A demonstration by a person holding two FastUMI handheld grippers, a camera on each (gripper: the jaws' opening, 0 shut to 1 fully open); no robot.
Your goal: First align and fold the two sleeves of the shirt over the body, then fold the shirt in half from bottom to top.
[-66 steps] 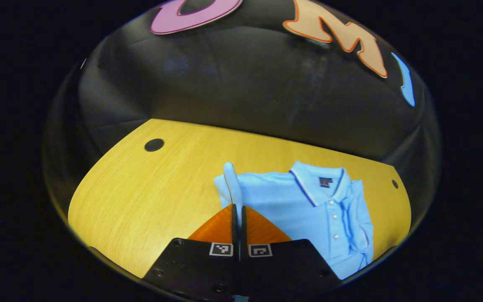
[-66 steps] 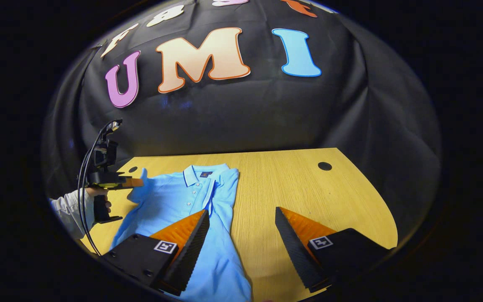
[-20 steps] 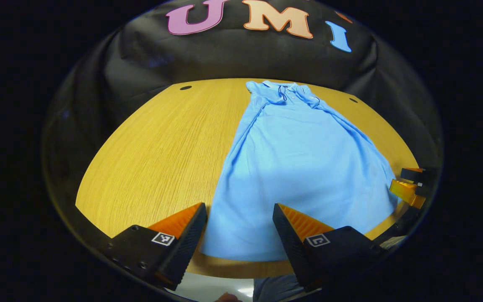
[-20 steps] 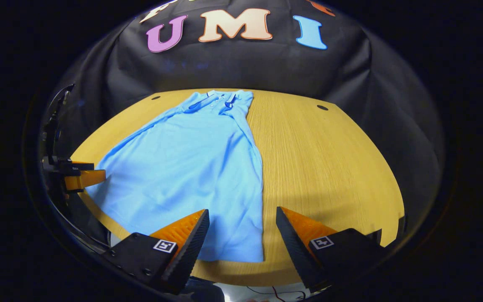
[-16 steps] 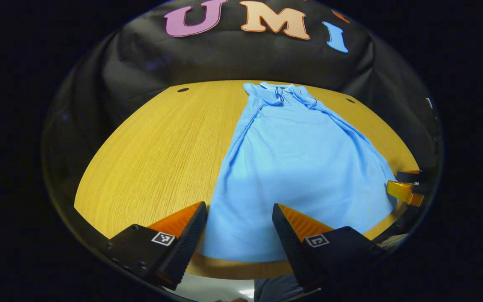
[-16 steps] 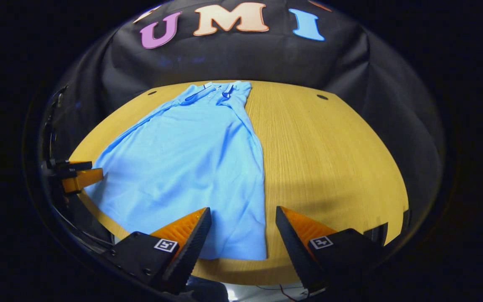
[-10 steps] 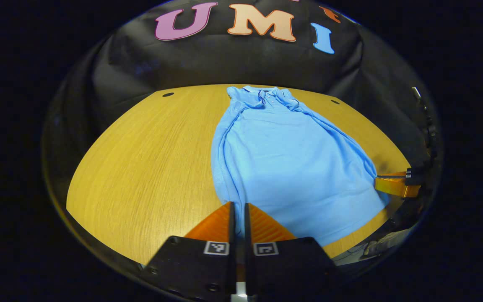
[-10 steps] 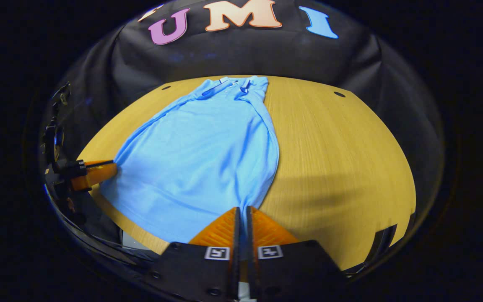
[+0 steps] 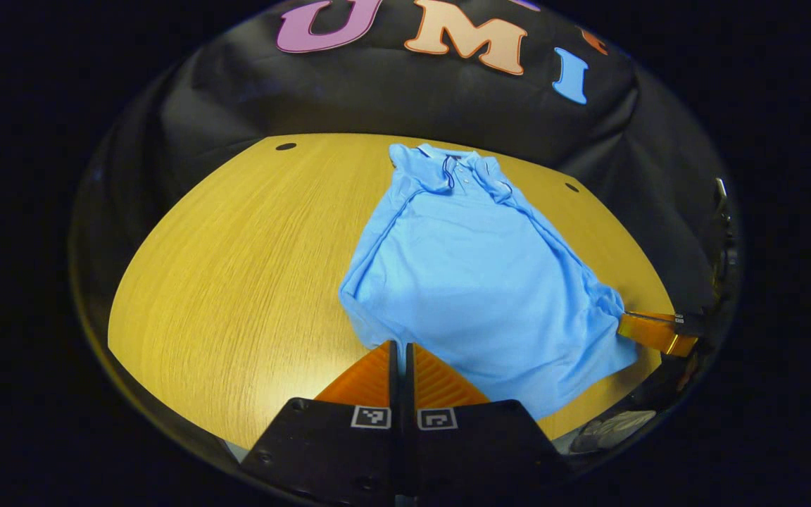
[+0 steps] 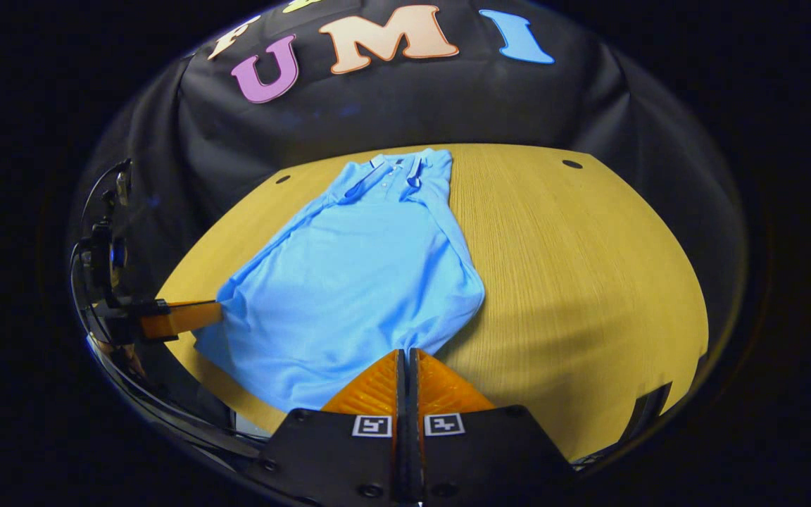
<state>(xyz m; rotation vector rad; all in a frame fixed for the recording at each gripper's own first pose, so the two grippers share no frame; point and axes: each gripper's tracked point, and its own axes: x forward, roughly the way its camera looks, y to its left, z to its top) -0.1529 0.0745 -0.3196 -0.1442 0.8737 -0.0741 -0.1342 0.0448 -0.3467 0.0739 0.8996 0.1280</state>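
Both hand-held grippers are closed on the bottom hem of the light blue short-sleeved polo shirt (image 9: 476,274): the left hand-held gripper (image 9: 398,350) pinches one hem corner, the right hand-held gripper (image 10: 407,357) the other (each also appears at the edge of the other's view). Its sleeves are folded in over the body, its collar (image 10: 393,167) lies toward the far edge of the yellow wood-grain table (image 10: 574,267), and its lower part is bunched and raised off the table near the front edge.

The right gripper (image 10: 403,355) pinches the blue shirt's (image 10: 356,274) hem near the wooden table's (image 10: 574,267) near edge, its collar toward the far edge, while the left gripper (image 10: 215,310) grips the hem's other corner.
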